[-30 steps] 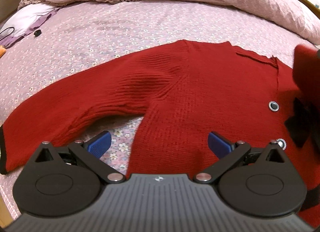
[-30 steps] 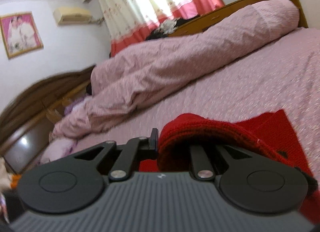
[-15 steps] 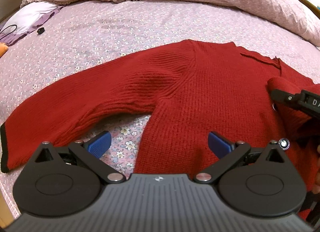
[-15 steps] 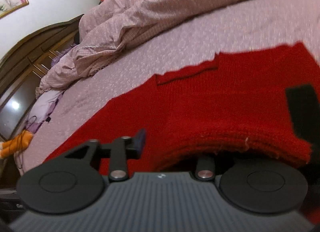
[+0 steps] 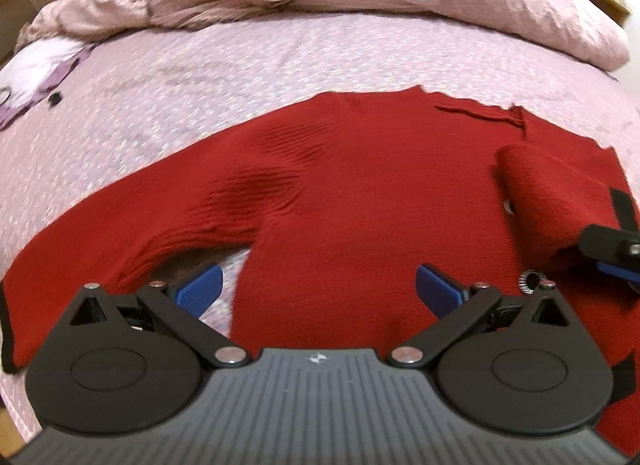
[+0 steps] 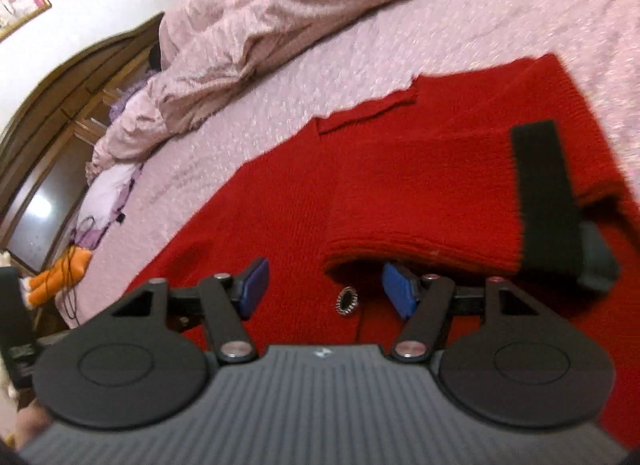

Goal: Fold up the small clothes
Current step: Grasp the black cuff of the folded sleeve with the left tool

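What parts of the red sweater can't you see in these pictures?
- Red knitted sweater, left wrist view: its bottom hem, behind the left gripper.
- Folded-over sleeve, right wrist view: whatever lies beneath it.
- Black cuff, right wrist view: blurred edges.

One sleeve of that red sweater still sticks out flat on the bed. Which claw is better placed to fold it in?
Probably the left claw. It is open beside the outstretched sleeve. The right claw, whose jaws have just been opening, sits at the already folded sleeve on the red sweater's other side.
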